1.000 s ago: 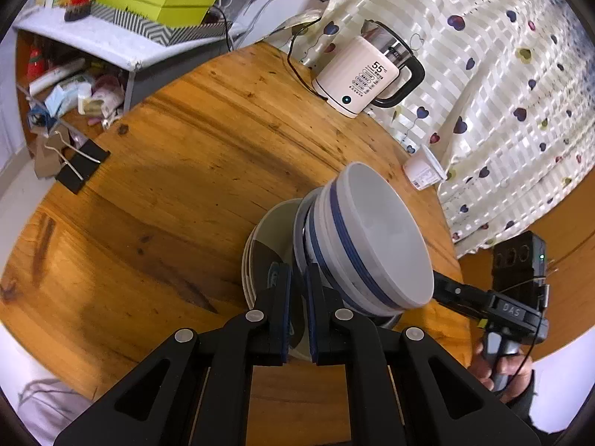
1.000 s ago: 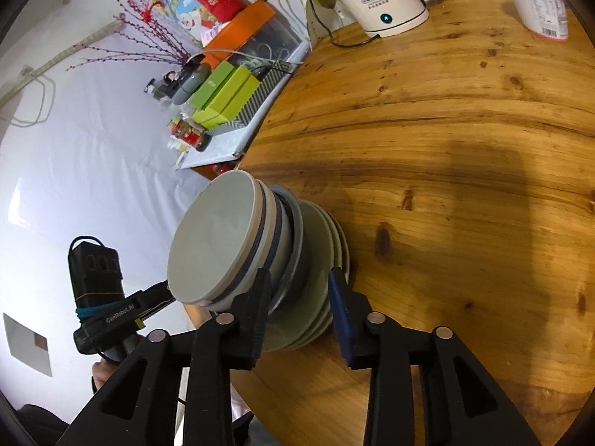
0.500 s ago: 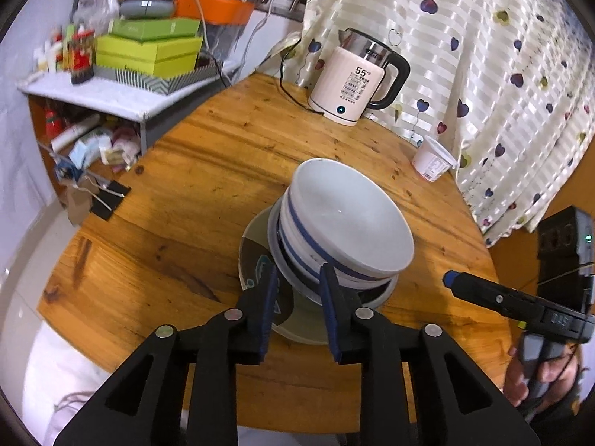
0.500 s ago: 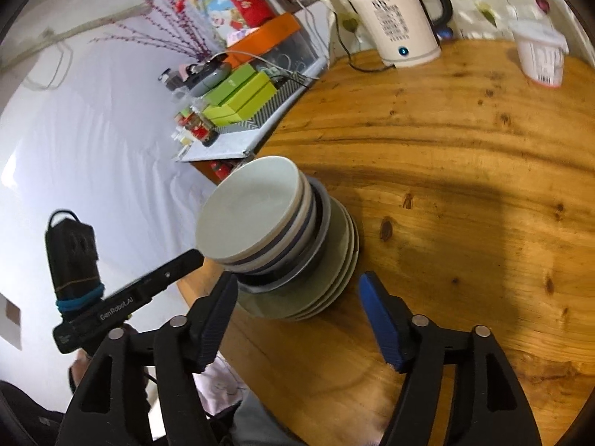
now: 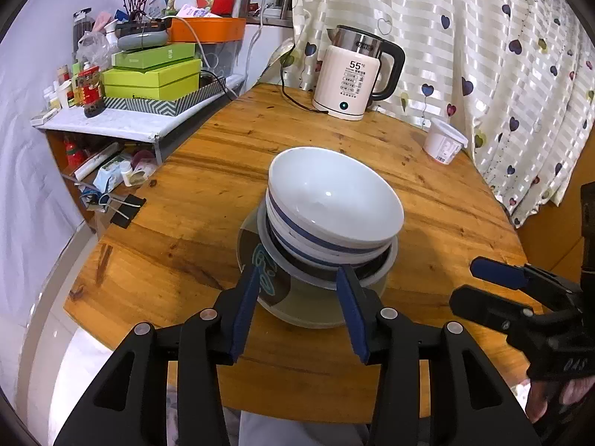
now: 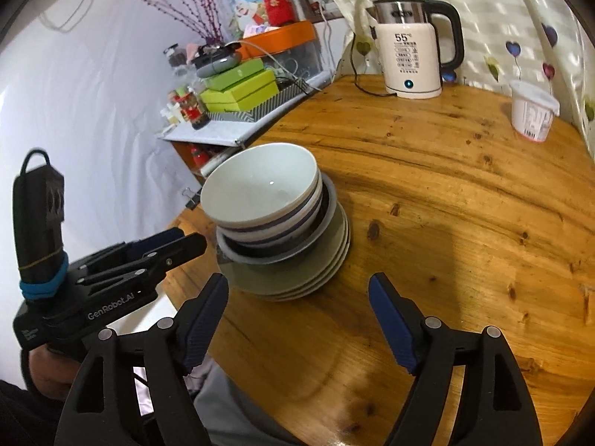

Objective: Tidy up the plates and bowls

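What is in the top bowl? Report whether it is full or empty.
Empty. The top bowl sits upright on the stack, and both views show its bare white inside, with only a glint of light.

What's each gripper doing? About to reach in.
Left gripper: open, just been opening, holding nothing.
Right gripper: open, just been opening, holding nothing.

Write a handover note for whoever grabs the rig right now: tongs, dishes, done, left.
Left tongs: open, jaws just widened, nothing held, at the near rim of the plates.
Right tongs: open, jaws just widened, nothing held, short of the stack.
Dishes: blue-banded bowls nested on a grey dish, all on the plates, one stack on the round table.
Done: stack standing by itself.
Left: no other loose dish is in view.
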Available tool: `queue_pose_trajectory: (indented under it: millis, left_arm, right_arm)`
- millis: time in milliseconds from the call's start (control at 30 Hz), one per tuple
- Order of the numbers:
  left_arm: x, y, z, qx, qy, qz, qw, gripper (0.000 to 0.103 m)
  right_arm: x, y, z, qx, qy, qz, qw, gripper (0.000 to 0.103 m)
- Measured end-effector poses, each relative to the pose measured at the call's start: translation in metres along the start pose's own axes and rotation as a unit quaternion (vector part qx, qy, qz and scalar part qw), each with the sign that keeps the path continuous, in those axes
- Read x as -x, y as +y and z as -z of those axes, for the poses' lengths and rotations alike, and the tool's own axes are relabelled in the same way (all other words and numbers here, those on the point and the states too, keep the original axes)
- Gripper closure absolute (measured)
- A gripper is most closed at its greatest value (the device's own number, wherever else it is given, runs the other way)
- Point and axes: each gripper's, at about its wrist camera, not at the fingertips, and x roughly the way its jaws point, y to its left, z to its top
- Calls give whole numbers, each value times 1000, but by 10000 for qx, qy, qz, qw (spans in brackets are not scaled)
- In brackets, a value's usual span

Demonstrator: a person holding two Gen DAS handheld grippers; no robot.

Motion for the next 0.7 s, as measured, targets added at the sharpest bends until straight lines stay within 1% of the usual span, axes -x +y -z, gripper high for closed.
queue_pose_trajectory:
  millis: [100,300,700]
  left_arm:
    - [0,-2,3,-54,12,-109,9999,58]
    - [-2,-6,6,-142,44,-241,9996,58]
    - [-9,-10,11,-237,132,-385,9989,58]
  right_arm:
    - [-1,8,4,150,1,129,9998,24]
    - [-4,17,8,311,32,249,9992,24]
    - [-13,18,7,405,105,392,9984,21]
